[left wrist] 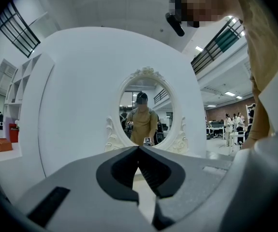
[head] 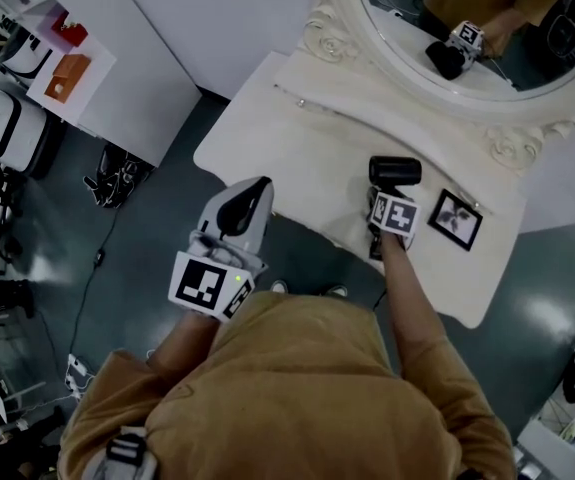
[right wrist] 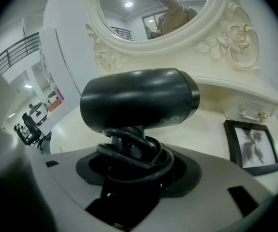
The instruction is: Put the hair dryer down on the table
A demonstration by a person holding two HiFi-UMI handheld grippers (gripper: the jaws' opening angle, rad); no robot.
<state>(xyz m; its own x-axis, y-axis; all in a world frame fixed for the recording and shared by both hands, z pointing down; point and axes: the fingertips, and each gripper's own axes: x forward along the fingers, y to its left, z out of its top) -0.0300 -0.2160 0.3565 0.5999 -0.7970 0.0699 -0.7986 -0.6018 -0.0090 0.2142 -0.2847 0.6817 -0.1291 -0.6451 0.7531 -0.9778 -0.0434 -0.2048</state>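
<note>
- Hair dryer [right wrist: 139, 98], black matt plastic with a short barrel body, stands handle-down in the right tool [right wrist: 134, 151], its barrel crosswise above the jaws; it hangs over the right part of the worktop and, as far as the views show, does not yet rest on it
- Right tool: jaws clamped on the dryer's handle through the thick black cord [right wrist: 129, 156] coiled round it; the coil stops the cord trailing and thickens the grip, which is why the jaws stand partly apart while holding
- Right tool slants down toward the surface, a posture suited to lowering a load
- Cream-white dressing worktop [head: 297, 118] with a carved rear edge: bare around the dryer, so a landing place is free; the task is judged near its last step, with release not yet made
- Small black-framed picture [head: 455, 218] lies flat just to the right of the dryer; the likely hazard is the barrel coming down on it
- Oval mirror in an ornate cream frame [right wrist: 226, 33] stands at the rear and reflects the person
- Left tool [left wrist: 139, 148]: jaws together, tips touching, nothing between them; held level beside the worktop's front edge, clear of the work, since one tool suffices
</note>
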